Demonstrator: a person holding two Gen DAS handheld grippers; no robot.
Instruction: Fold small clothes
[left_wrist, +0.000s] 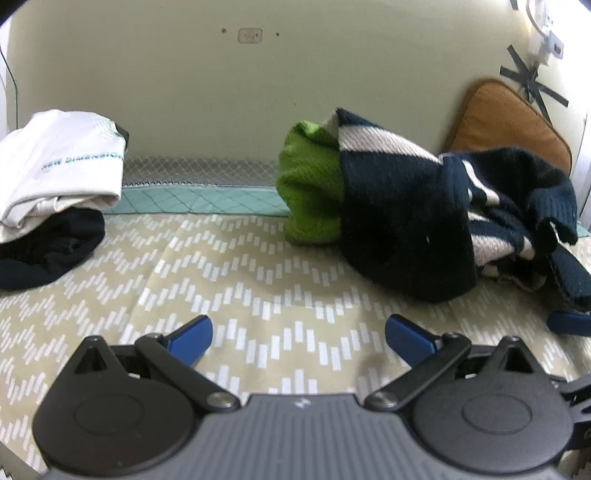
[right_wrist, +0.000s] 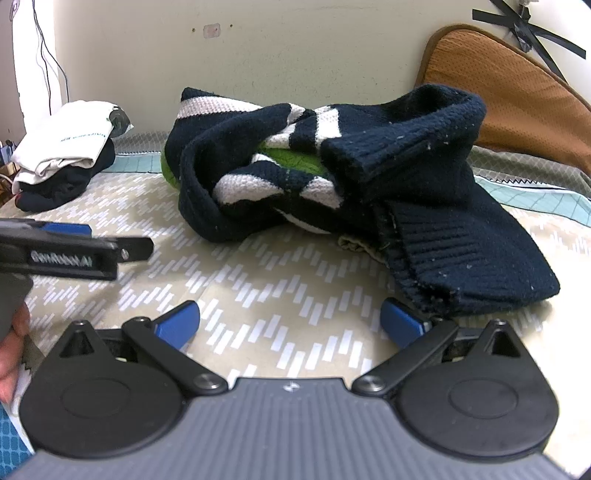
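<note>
A crumpled navy knit sweater with white stripes (left_wrist: 406, 206) (right_wrist: 369, 177) lies in a heap on the patterned bed sheet (left_wrist: 258, 280) (right_wrist: 266, 280). A green knit garment (left_wrist: 310, 184) (right_wrist: 291, 157) is bunched against and under it. My left gripper (left_wrist: 298, 332) is open over bare sheet, short of the heap. My right gripper (right_wrist: 290, 321) is open too, its right finger (right_wrist: 400, 321) just below the sweater's ribbed hem. The left gripper's body (right_wrist: 74, 251) shows at the left of the right wrist view.
A folded white shirt (left_wrist: 59, 162) (right_wrist: 62, 147) rests on a dark garment (left_wrist: 44, 251) (right_wrist: 59, 188) at the back left. A brown cushion (left_wrist: 513, 125) (right_wrist: 517, 96) leans on the cream wall (left_wrist: 258, 92). A hand (right_wrist: 11, 350) shows at the left edge.
</note>
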